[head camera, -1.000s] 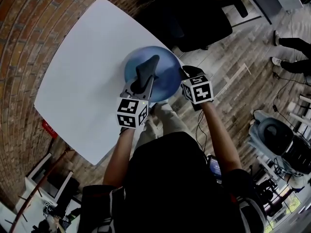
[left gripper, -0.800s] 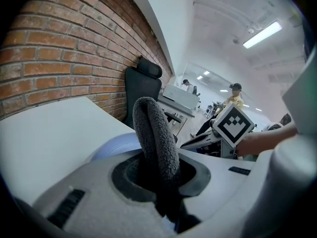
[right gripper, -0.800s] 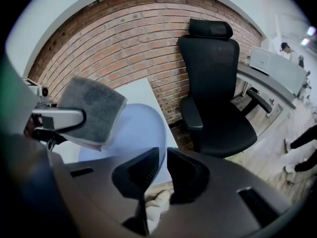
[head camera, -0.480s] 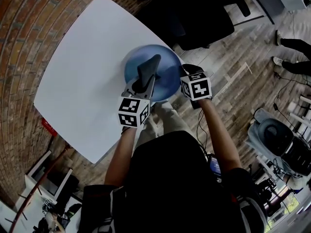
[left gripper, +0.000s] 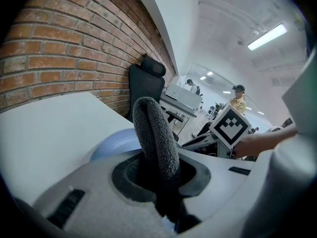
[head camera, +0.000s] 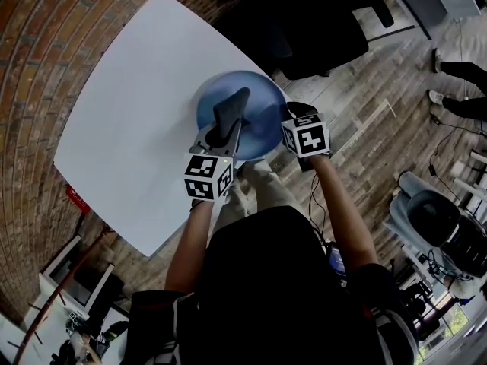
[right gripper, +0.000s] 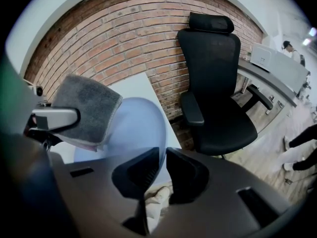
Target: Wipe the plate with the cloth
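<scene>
With forearms extended, cloth (head camera: pixel 232 106) is pinched by left gripper (head camera: pixel 221 133) just above plate (head camera: pixel 263 122); plate's rim is clamped by right gripper (head camera: pixel 291 120).

No readable text, brand or number anywhere. Black-and-white square markers only on left cube (head camera: pixel 207 177) and right cube (head camera: pixel 307 138). Red label (head camera: pixel 76 201) on table (head camera: pixel 129 112) edge, 8 o'clock, illegible.

There was one blue plate (head camera: pixel 262 116). One grey cloth (head camera: pixel 230 111) stood against the plate. Two grippers were at the plate, the left gripper (left gripper: pixel 163 175) and the right gripper (right gripper: pixel 162 162). Each had two jaws and one marker cube, making the left cube (head camera: pixel 207 177) and the right cube (head camera: pixel 308 139). One white bench (head camera: pixel 129 120) lay beside the plate. One black chair (right gripper: pixel 218 93) stood beyond the plate. Two people were far beyond the plate: a person in yellow (left gripper: pixel 239 102) and a second person (left gripper: pixel 190 85).
</scene>
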Action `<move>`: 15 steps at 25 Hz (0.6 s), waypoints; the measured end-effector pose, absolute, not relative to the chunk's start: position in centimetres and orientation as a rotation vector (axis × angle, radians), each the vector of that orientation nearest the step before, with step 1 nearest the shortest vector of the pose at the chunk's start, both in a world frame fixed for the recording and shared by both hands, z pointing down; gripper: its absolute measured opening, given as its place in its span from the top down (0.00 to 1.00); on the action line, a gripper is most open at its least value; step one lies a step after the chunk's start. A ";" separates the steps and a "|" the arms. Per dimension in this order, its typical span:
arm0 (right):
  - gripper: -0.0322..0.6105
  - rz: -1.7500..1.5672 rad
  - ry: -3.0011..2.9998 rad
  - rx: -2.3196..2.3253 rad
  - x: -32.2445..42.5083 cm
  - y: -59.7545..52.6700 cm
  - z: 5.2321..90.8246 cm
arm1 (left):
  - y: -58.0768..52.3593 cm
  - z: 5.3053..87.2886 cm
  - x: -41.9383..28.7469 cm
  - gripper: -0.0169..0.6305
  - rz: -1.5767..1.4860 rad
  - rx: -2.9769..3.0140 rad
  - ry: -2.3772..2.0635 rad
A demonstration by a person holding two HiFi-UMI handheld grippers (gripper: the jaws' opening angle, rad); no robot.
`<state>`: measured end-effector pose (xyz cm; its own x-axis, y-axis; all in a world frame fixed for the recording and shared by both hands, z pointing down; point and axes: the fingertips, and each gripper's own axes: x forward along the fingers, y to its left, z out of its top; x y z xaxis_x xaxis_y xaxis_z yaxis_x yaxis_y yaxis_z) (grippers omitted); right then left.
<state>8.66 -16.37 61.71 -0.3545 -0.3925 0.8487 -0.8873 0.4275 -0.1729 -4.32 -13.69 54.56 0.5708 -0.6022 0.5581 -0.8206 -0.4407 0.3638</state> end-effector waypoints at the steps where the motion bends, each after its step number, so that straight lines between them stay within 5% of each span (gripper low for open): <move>1: 0.90 0.836 -1.929 1.084 8.6 -16.4 61.7 | -13.6 54.6 -4.4 0.88 0.466 2.193 -1.130; 15: 0.90 0.884 -1.888 1.141 8.8 -16.8 61.8 | -13.9 54.9 -4.8 0.88 0.477 2.196 -1.136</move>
<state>8.80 -16.79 61.76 -0.3244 -0.3988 0.8578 -0.9143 0.3647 -0.1762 -4.75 -13.88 54.90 0.5659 -0.6023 0.5630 -0.8237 -0.4427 0.3544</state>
